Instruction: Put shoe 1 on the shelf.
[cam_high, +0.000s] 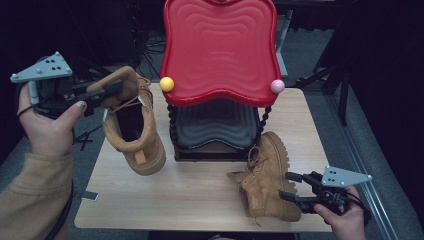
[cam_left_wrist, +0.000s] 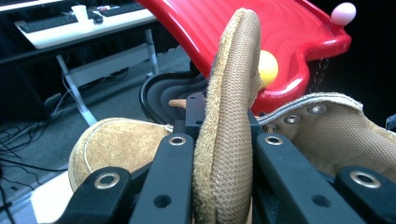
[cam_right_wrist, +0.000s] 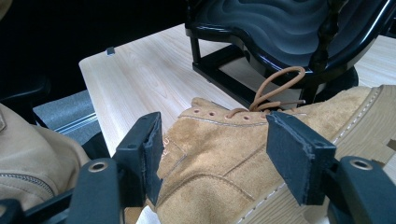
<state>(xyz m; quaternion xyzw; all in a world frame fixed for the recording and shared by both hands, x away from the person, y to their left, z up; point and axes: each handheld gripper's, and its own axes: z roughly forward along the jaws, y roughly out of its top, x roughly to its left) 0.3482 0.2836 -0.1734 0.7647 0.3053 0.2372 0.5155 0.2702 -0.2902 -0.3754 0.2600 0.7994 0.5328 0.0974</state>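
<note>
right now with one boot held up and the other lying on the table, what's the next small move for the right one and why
Probably close the right hand-held gripper on the lying boot. Its jaws stand open on either side of the boot's upper, not clamping it yet, and the boot lies tipped on its side on the table. The left hand-held gripper is already shut on the other boot's tongue, holding that boot up.

The premises appeared to be a lab or test workspace rather than a home. A light wooden table (cam_high: 200, 195) stood on grey floor (cam_high: 385, 165) amid dark surroundings. Loose cables (cam_left_wrist: 14, 140) lay on the floor. A white desk (cam_left_wrist: 84, 30) carried keyboards (cam_left_wrist: 44, 22), and black stand legs (cam_high: 325, 75) stood nearby.
</note>
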